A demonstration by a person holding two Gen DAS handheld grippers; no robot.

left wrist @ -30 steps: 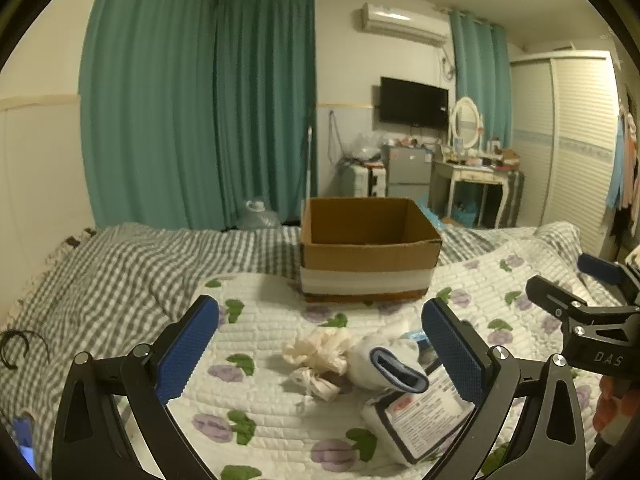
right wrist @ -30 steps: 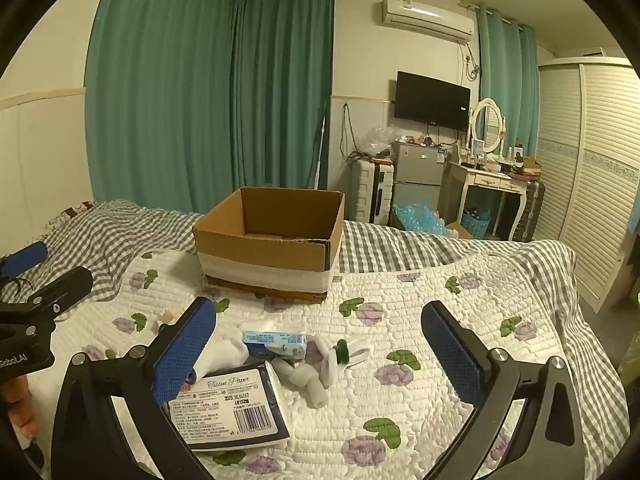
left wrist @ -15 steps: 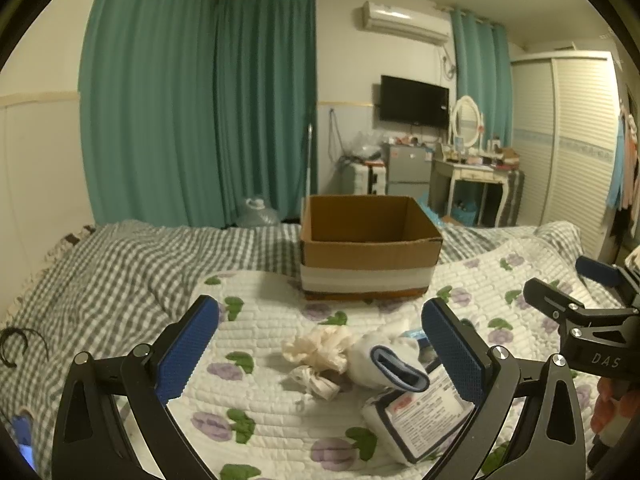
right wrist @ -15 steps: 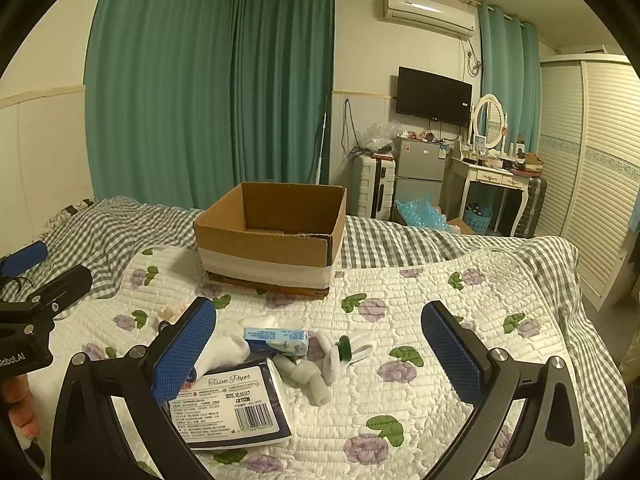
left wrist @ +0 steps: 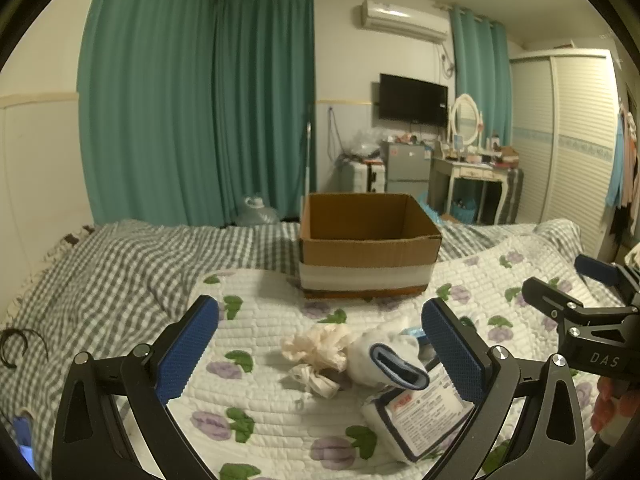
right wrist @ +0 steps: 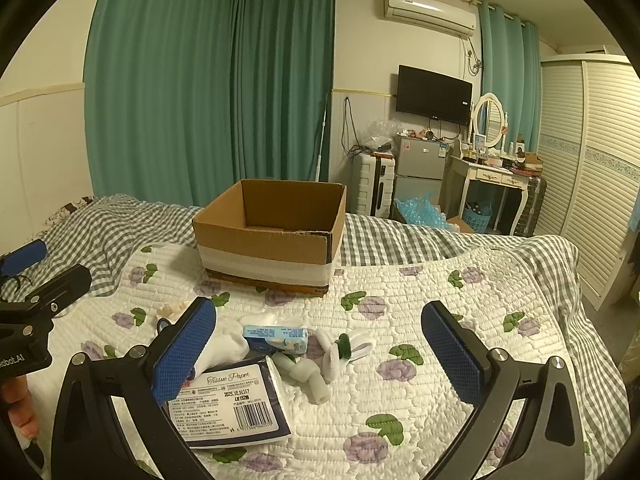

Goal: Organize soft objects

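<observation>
An open cardboard box [left wrist: 368, 246] [right wrist: 270, 236] with a white band stands on the floral quilt. Soft things lie in a heap in front of it: a cream scrunchie [left wrist: 316, 346], a white sock with a blue cuff [left wrist: 384, 360] [right wrist: 224, 344], a tissue paper pack [left wrist: 424, 412] [right wrist: 232, 404], a small blue tissue packet [right wrist: 276, 336], a white and green bow [right wrist: 344, 346] and white foam pieces [right wrist: 304, 374]. My left gripper [left wrist: 320, 348] hangs open above the scrunchie and sock. My right gripper [right wrist: 318, 350] is open over the heap, holding nothing.
The floral quilt [right wrist: 440, 320] lies over a grey checked bedspread [left wrist: 120, 264]. A dark hair tie [left wrist: 16, 344] rests at the left edge. Beyond the bed stand teal curtains [left wrist: 200, 120], a suitcase, a small fridge [right wrist: 420, 168], a dressing table [right wrist: 492, 176] and a wardrobe.
The right wrist view has shifted slightly, with the box and heap a little further right; the left view is almost unchanged. Both grippers stay open.
</observation>
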